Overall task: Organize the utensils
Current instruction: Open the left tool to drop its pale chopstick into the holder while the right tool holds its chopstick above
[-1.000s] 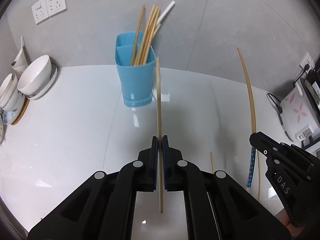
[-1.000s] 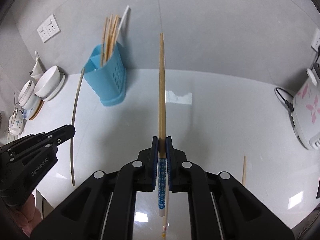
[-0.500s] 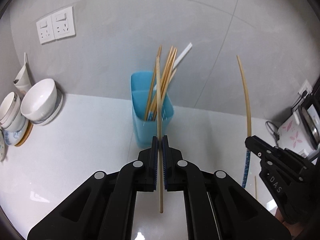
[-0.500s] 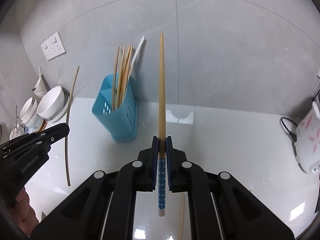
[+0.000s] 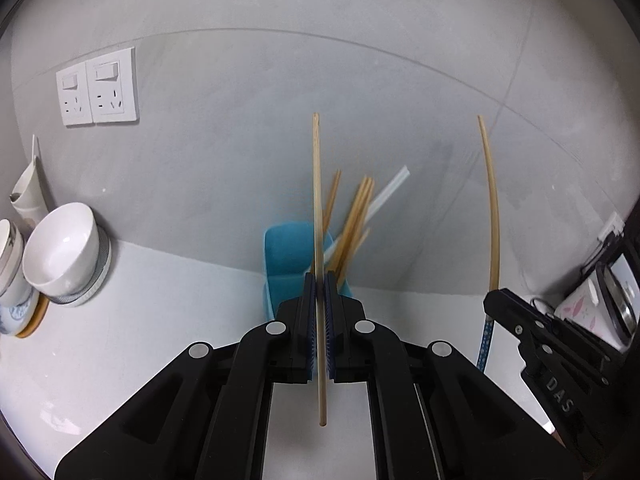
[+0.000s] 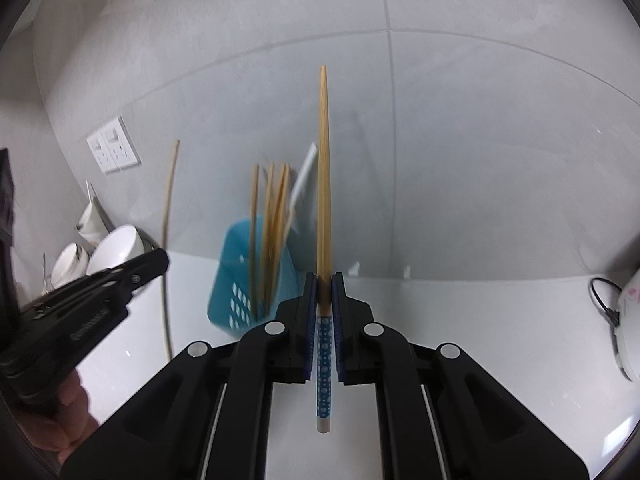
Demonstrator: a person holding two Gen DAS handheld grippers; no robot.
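My left gripper is shut on a plain wooden chopstick and holds it upright. My right gripper is shut on a wooden chopstick with a blue dotted handle, also upright. A blue utensil holder with several chopsticks and a white utensil stands on the white counter by the wall, just behind the left gripper. In the right wrist view the holder is ahead and left. The right gripper's chopstick shows at the right of the left wrist view. The left gripper shows at the left of the right wrist view.
White bowls are stacked at the left by the wall. Wall sockets sit above them. A rice cooker with a cord stands at the right edge; it also shows in the right wrist view.
Both grippers have risen and moved closer to the blue holder, each still holding its chopstick. The holder now sits lower and nearer in both views.
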